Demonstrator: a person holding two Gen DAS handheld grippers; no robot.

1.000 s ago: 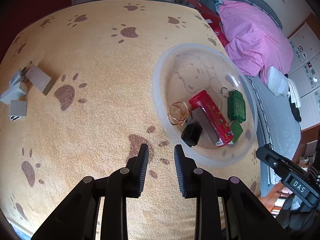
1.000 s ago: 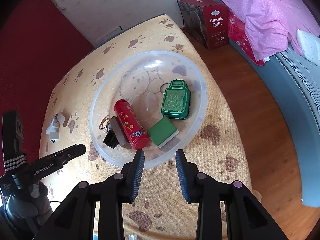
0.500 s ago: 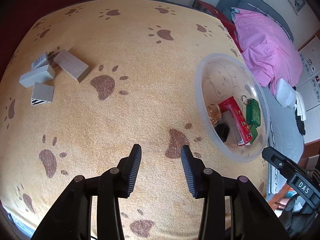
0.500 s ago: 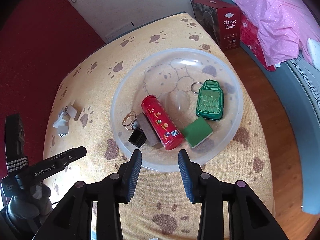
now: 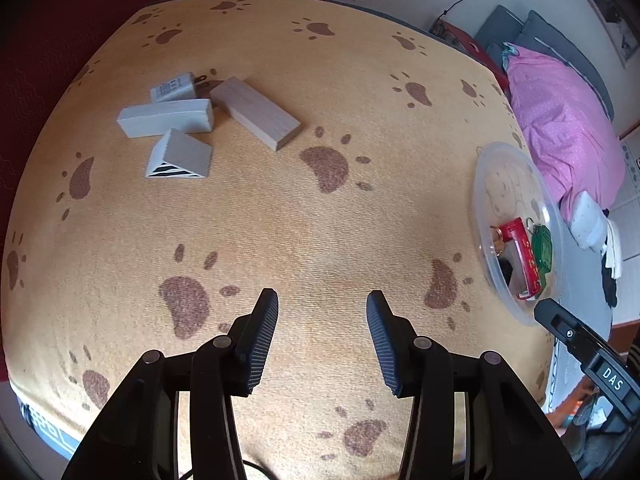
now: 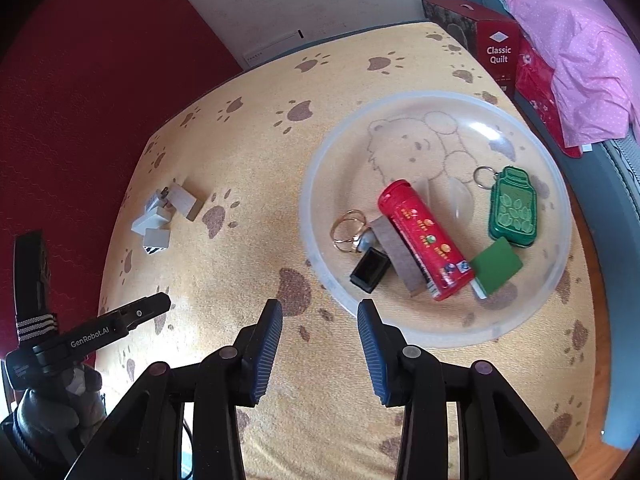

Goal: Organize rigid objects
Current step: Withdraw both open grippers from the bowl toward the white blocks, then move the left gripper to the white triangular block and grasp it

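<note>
Both views have slid leftward across the paw-print cloth since the earlier frames: the clear bowl point(image 5: 516, 232) that sat close ahead of the left gripper point(image 5: 322, 340) now lies out at the right edge of its view, and the cluster of pale blocks has come nearer. Both sets of jaws have just been opening, and nothing lies between either pair. The left gripper stands apart over bare cloth; the right gripper point(image 6: 319, 342) is likewise parted, hovering just short of the bowl's near rim.

Out from the left gripper, up and to the left, lie the pieces not yet sorted: a triangular wedge with a striped end point(image 5: 180, 156), a grey-white block point(image 5: 166, 118) touching it, a longer wooden block point(image 5: 256, 118) angled beside them, and a white plug adapter point(image 5: 172, 86) behind. In the bowl already lie a red tube point(image 6: 422, 240), a green jar-shaped keyring point(image 6: 512, 210), a green card point(image 6: 496, 266), a small black box point(image 6: 370, 266), gold rings point(image 6: 348, 228) and a grey-brown slab point(image 6: 396, 256).

The step in hand looks like the reach for the next loose piece. That calls for carrying the left gripper on to the cluster, probably widening further to span a block, and picking an outer piece so its neighbours are not dragged along
</note>
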